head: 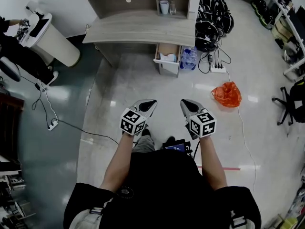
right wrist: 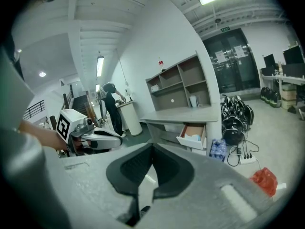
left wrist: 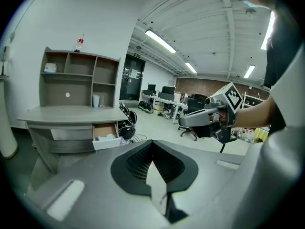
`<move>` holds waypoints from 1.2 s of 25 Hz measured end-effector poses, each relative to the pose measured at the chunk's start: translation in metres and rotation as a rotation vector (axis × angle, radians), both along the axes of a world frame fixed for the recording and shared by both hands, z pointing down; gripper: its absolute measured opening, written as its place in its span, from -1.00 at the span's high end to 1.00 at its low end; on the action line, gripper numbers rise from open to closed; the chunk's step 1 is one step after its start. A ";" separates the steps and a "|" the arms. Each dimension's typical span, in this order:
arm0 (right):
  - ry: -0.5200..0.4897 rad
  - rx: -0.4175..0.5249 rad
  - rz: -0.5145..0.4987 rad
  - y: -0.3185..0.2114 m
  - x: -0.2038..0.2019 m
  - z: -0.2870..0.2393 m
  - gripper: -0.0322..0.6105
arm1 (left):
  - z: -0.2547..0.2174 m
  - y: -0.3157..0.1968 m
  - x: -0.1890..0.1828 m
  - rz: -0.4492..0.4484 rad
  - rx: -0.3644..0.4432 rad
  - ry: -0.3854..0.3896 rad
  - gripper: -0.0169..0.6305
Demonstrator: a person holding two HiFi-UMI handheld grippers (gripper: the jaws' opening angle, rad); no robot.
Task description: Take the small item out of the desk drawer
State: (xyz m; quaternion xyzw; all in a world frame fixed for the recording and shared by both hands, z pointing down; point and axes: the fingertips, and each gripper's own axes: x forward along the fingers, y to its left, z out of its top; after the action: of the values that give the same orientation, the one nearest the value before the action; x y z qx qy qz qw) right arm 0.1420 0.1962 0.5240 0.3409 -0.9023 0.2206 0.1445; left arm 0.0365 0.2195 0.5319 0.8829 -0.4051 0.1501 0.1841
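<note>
Drawer (head: 169,69) contents?
— Pulled open under desk surface (head: 138,30); small pale item (head: 167,57) inside, near front.
Pointing which way?
— Can't tell — too small, blurry. Left gripper (head: 152,101) & right gripper (head: 183,102): fingers closed, empty, well apart from drawer.

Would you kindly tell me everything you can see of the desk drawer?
The desk drawer stands pulled out from under the grey desktop, near its right end in the head view. Its front panel looks pale grey, and its inner walls look brown, like wood. A pale small item lies inside. Nothing else touches the drawer.
</note>
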 end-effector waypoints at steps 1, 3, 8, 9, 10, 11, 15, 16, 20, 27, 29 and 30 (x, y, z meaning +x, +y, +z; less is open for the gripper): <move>0.000 -0.003 -0.001 0.000 0.000 0.001 0.89 | 0.002 0.001 0.000 -0.001 -0.004 0.001 0.94; 0.003 -0.007 -0.003 -0.001 0.000 0.004 0.89 | 0.005 0.001 -0.001 -0.004 -0.009 0.004 0.94; 0.019 -0.015 0.008 -0.004 0.001 0.009 0.89 | 0.013 -0.008 -0.004 -0.008 -0.021 0.020 0.94; 0.023 -0.018 0.013 -0.005 0.002 0.010 0.89 | 0.014 -0.011 -0.004 -0.008 -0.021 0.025 0.94; 0.027 -0.019 0.018 -0.006 0.002 0.011 0.89 | 0.014 -0.014 -0.004 -0.007 -0.020 0.029 0.94; 0.032 -0.020 0.024 -0.008 0.003 0.011 0.89 | 0.014 -0.017 -0.003 -0.002 -0.020 0.034 0.94; 0.048 -0.024 0.050 -0.018 0.004 0.010 0.89 | 0.015 -0.027 -0.002 0.028 -0.024 0.047 0.94; 0.051 -0.024 0.053 -0.021 0.002 0.010 0.89 | 0.015 -0.030 -0.004 0.032 -0.026 0.050 0.94; 0.059 -0.024 0.064 -0.035 -0.008 0.009 0.89 | 0.016 -0.047 -0.012 0.048 -0.028 0.059 0.94; 0.069 -0.026 0.090 -0.058 -0.030 0.007 0.89 | 0.015 -0.075 -0.033 0.077 -0.032 0.064 0.94; 0.071 -0.026 0.100 -0.064 -0.036 0.007 0.89 | 0.016 -0.084 -0.039 0.085 -0.036 0.065 0.94; 0.073 -0.026 0.105 -0.068 -0.039 0.007 0.89 | 0.016 -0.088 -0.042 0.089 -0.037 0.067 0.94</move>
State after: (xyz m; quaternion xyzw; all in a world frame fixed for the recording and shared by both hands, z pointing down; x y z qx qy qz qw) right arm 0.1035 0.1287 0.5309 0.3936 -0.8744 0.2271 0.1698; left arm -0.0052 0.1319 0.5481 0.9010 -0.3562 0.1361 0.2070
